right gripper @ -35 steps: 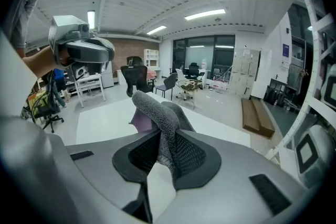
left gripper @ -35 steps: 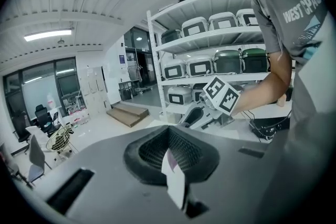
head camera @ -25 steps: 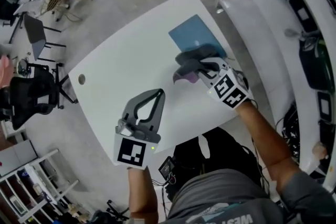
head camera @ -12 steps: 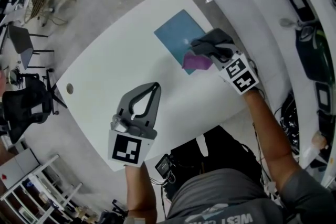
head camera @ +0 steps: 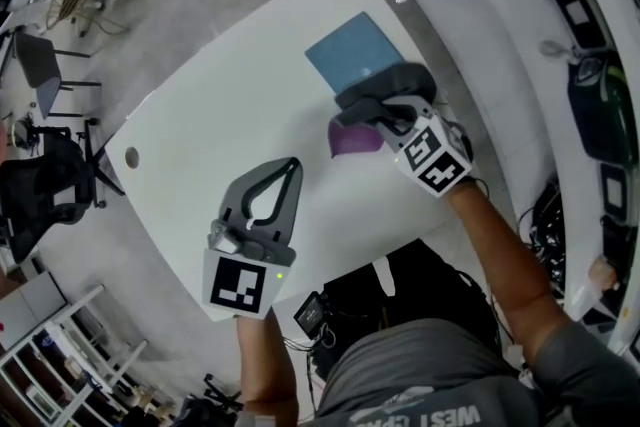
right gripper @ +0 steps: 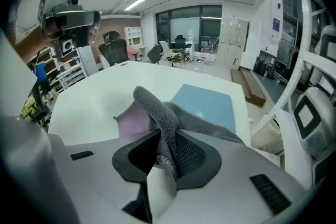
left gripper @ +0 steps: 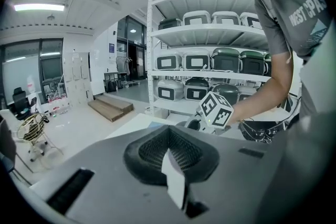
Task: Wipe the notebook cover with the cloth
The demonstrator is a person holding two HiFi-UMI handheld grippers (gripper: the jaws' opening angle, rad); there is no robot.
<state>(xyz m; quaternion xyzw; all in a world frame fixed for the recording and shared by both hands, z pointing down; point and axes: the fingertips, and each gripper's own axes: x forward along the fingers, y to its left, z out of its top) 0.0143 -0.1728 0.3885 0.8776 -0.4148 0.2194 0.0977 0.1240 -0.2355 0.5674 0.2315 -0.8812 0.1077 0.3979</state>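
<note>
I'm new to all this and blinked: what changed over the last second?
The right gripper, clamped on the cloth, swept it over the near corner of the notebook, then drew it back toward the person. The left gripper stayed shut and empty; the notebook did not shift.

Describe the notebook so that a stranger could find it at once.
Start from the large white table. Near its far right corner lies the notebook, just beyond the grey and purple cloth. It is the only flat, light blue rectangle there.
</note>
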